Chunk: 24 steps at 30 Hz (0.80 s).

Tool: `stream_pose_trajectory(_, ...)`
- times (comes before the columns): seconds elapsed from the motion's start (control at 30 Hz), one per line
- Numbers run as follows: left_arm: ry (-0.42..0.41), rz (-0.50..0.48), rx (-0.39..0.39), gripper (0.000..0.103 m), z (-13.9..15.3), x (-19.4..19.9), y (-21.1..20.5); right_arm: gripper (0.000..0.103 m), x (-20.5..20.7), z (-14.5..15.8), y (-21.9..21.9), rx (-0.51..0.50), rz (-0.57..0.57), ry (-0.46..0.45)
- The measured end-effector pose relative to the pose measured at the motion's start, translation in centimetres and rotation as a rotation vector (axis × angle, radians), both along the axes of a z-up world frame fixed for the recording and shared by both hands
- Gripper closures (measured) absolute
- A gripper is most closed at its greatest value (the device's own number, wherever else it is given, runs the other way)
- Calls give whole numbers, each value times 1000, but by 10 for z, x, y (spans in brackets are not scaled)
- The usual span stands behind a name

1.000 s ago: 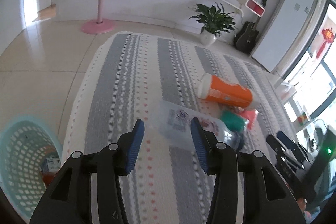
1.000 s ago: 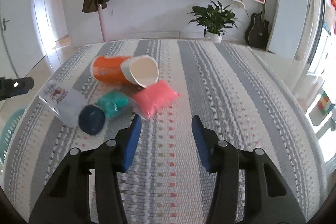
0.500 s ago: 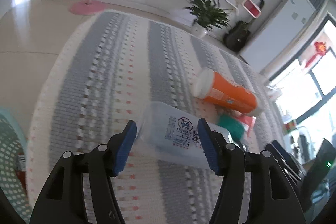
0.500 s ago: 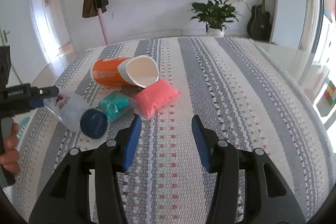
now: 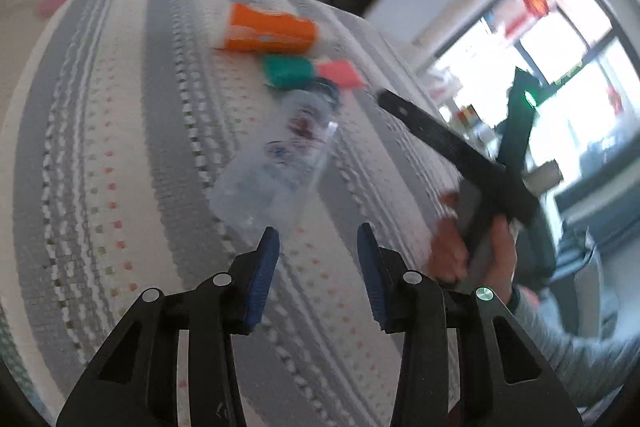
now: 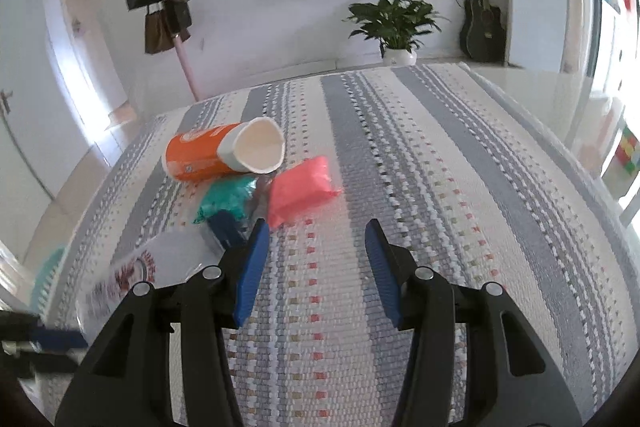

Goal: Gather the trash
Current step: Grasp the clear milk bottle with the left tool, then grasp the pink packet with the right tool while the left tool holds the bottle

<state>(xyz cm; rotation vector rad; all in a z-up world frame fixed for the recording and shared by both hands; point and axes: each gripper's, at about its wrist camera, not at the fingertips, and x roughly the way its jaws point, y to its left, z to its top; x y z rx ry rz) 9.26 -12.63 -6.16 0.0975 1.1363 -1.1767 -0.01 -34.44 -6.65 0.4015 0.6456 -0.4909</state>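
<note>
— Four bits of litter lie on the grey-and-white striped woven rug: a clear plastic bottle with a dark blue cap, an orange paper cup with a white rim, a teal crinkled packet and a pink soft packet

— Where is the bottle against the left gripper?

— It lies on its side just ahead of the blue pads, its base nearest the left fingertip. Those jaws are closing, with only rug between them; the bottle is outside the gap

— And the right gripper?

— Its jaws stand partly spread over bare rug, gripping nothing. The pink packet sits just beyond its left pad, touching the teal one; the cup lies on its side behind both, mouth towards the right wrist camera

— Anything else?

— From the left wrist, a person's hand in a grey sleeve grips the right tool's handle. The view there is blurred
</note>
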Motion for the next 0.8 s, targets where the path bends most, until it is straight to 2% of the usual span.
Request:
stream_pose_trajectory(0.03,-31,0,4,60,5,-3,0,57,-1,-1,-1,8,-2,0)
stream_pose_trajectory(0.1,-105,22,8,45,16,-2,0,57,-2,-1,-2,11,-1,-1)
stream_pose_trajectory(0.17,-183,66,19,36,24,4,-5,57,-2,-1,-2,14,6,-3)
stream_pose_trajectory(0.27,-198,57,62,25,18,14,-26,56,0,-3,-2,15,17,2)
stream_pose_trajectory(0.43,-296,-4,240,26,-10,15,-79,51,0,-4,-8,49,20,-6)
stream_pose_trajectory(0.53,-306,-10,289,32,-21,15,-93,50,-1,-6,-15,85,10,-14)
stream_pose_trajectory(0.57,-306,-3,307,38,-24,17,-95,50,-1,-7,-17,97,9,-14)
stream_pose_trajectory(0.63,-296,14,314,39,-29,20,-97,50,0,-8,-19,108,7,-15)
stream_pose_trajectory(0.8,-275,32,254,46,-31,19,-85,45,4,-7,-17,91,14,-7)
